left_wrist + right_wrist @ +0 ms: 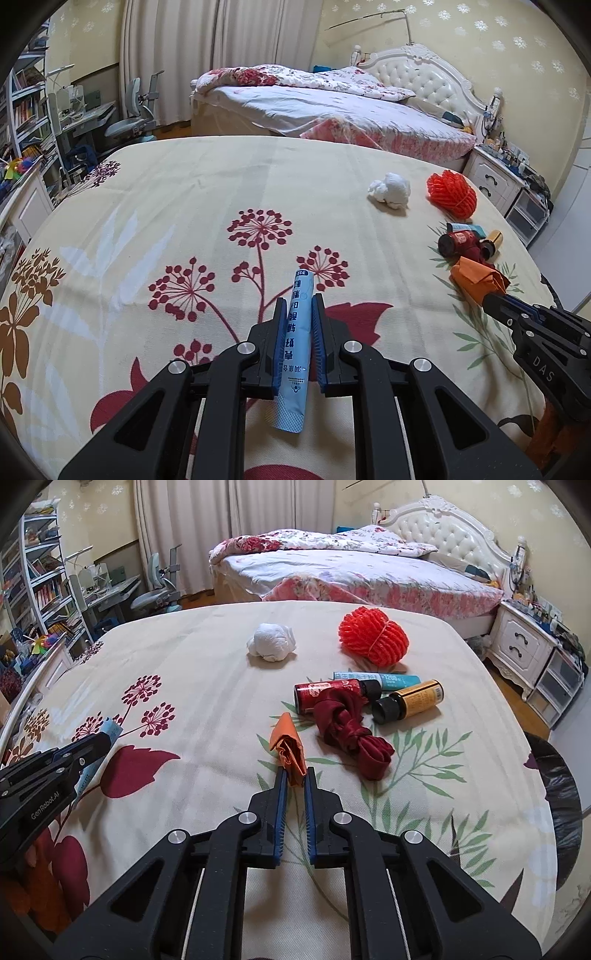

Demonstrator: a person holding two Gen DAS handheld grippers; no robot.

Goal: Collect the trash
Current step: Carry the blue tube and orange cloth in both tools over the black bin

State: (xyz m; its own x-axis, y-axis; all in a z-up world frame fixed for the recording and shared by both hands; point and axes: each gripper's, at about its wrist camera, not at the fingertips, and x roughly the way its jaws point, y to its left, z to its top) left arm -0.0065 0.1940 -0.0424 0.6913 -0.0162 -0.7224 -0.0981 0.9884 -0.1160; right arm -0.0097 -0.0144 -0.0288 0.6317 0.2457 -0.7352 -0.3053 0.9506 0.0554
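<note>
Jaws: left gripper (299, 301) clamped mid-length on blue tube (297, 347); right gripper (294, 773) clamped on orange paper (289, 751), near bedspread (207, 657). Both judged light, crushable; 2 mid-body grips suit.

A bedroom is being shown. The walls (517, 48) are being covered by pale yellow wallpaper with a white floral motif. Pleated cream curtains (207, 55) are being hung at the back (no window glass can be made out behind them). A bed (369, 572) with a white tufted headboard (454, 528) is being spread with floral bedding. A white nightstand (521, 642) is being crowded with small items beside it. On the left, a white bookshelf (40, 579), a desk (114, 590) and a grey-blue chair (155, 590) are being lined up. A wooden floor (509, 686) is being glimpsed by the nightstand. The foreground surface (207, 657) is being covered by a cream floral cloth.
</note>
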